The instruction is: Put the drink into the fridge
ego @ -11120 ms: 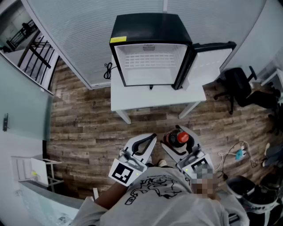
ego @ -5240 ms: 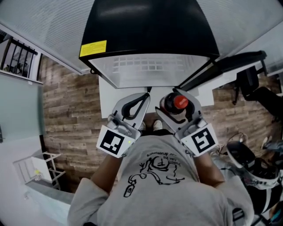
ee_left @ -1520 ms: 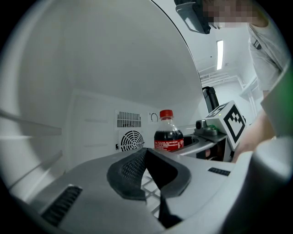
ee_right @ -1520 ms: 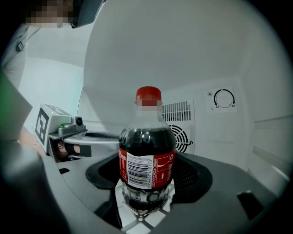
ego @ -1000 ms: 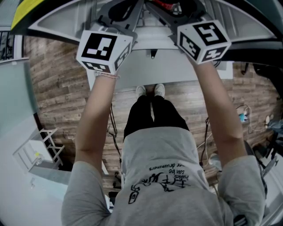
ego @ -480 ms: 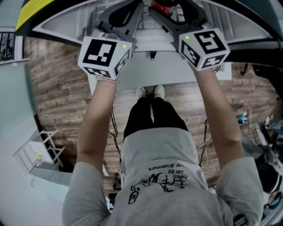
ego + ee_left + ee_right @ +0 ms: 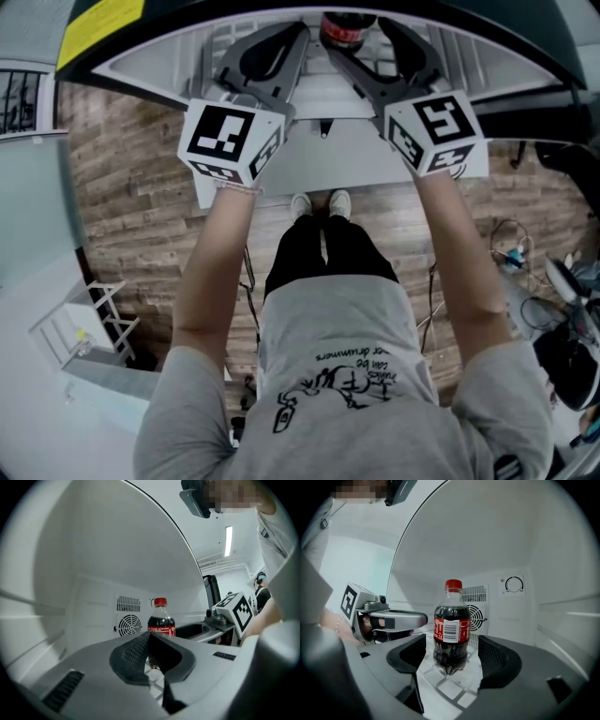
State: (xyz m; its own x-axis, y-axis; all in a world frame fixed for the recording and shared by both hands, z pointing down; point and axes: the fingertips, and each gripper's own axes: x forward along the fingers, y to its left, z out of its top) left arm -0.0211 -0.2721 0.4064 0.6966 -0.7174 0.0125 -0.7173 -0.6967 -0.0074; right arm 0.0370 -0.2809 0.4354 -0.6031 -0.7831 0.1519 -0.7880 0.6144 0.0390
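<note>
A cola bottle (image 7: 451,630) with a red cap and red label stands upright on the white shelf (image 7: 449,688) inside the open fridge (image 7: 159,67). My right gripper (image 7: 452,645) is open: its black pads flank the bottle's lower half with a gap on each side. In the head view the bottle's cap (image 7: 342,28) shows between the right gripper's (image 7: 354,36) fingers. My left gripper (image 7: 150,633) is shut on nothing, reaching into the fridge just left of the bottle (image 7: 161,620). In the head view the left gripper (image 7: 298,33) lies beside the right one.
The fridge's back wall carries a round fan grille (image 7: 129,625) and a dial (image 7: 514,584). The fridge stands on a white table (image 7: 356,155); its black door (image 7: 530,98) hangs open at the right. Wooden floor and cables lie below.
Earlier the right gripper carried the bottle to the fridge. Over the last second both grippers have slid lower in the head view, and more of the bottle's top shows.
</note>
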